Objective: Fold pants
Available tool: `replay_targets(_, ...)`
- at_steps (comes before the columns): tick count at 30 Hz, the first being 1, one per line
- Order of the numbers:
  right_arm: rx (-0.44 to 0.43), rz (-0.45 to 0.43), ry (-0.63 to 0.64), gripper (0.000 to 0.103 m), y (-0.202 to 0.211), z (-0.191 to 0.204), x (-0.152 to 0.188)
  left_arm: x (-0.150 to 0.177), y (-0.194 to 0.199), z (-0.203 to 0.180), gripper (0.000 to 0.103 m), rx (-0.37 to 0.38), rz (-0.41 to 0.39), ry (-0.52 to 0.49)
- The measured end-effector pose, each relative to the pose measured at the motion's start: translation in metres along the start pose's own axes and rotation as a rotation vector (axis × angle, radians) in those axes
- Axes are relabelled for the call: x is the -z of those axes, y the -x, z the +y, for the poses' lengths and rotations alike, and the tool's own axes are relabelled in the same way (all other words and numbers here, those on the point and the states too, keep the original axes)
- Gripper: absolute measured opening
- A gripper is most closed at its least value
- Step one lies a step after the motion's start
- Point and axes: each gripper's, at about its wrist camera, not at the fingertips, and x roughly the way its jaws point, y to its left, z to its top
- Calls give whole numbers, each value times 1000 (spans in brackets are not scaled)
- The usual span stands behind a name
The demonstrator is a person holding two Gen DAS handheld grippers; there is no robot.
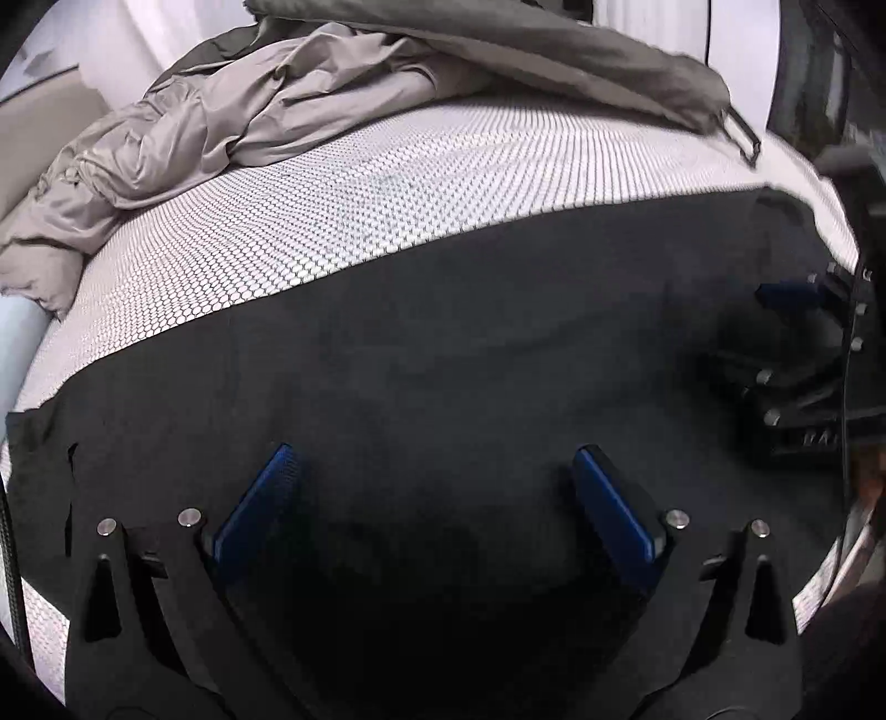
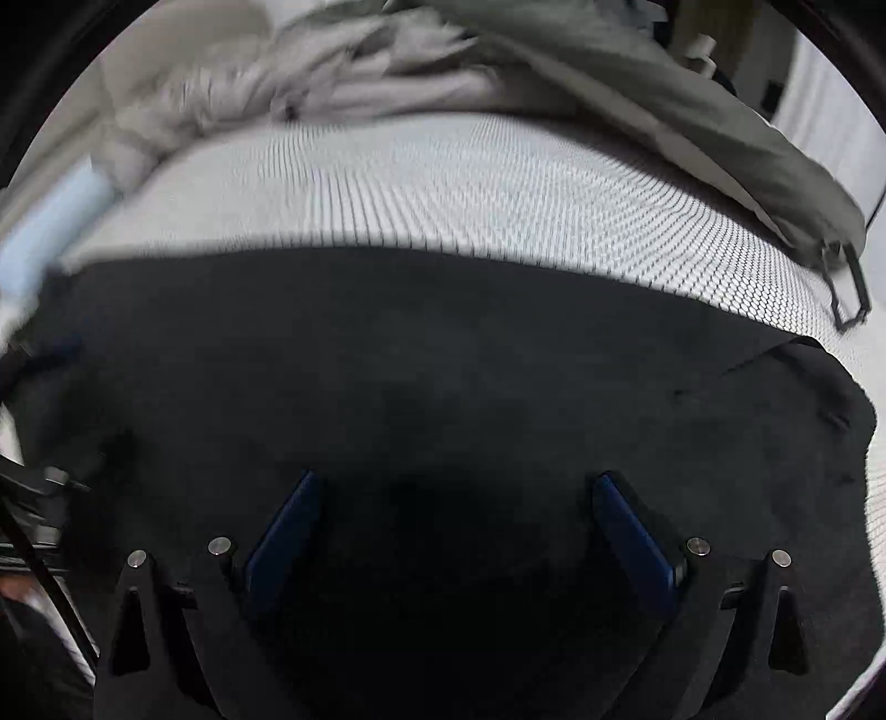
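Your left hand-held gripper [image 1: 434, 471] hangs over the black pants [image 1: 443, 343] with its two blue pads spread wide and nothing between them. The pants lie flat on the table [image 1: 360, 205], which has a white cover printed with a fine honeycomb pattern, and they fill the near half of the left wrist view. Their far edge runs across the table as a fairly straight line, with bare cover beyond it.

Your right hand-held gripper [image 2: 457, 498] is also spread, pads apart and empty, above the same black cloth. In the left wrist view you can see part of that other gripper at the right edge, low over the pants near their right end. The right wrist view is blurred, mostly along its upper left.

At the far side of the table sits a crumpled pile of light grey clothes [image 1: 183, 133], reaching to the left edge. A darker grey garment [image 1: 554, 50] lies over the back right, and a black rectangular buckle [image 1: 739, 135] at its end rests on the table cover, well apart from the pants. The pile and the pants do not touch
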Motion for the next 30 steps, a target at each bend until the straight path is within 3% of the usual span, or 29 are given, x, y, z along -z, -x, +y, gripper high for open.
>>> replay_targets(1, 6, -2, 2, 99, -2, -4, 1, 7, -1, -2, 99, -13, 17, -1)
replay_targets(6, 141, 11, -35, 100, 9, -24, 12, 18, -10, 15, 100, 103, 75, 111)
replay_targets(9, 173, 11, -77, 100, 18, -42, 20, 21, -9, 14, 101, 118, 81, 110)
replay_targets(21, 333, 21, -36, 101, 32, -80, 38, 11, -19, 28, 102, 147, 80, 85)
replay_targets(24, 244, -33, -28, 100, 46, -69, 36, 10, -21, 29, 102, 144, 82, 84)
replay_targets(28, 131, -84, 70, 100, 68, -26, 35, 9, -18, 27, 102, 121, 75, 84)
replay_targets(30, 122, -77, 133, 100, 70, -4, 37, 9, -12, 24, 101, 64, 64, 81)
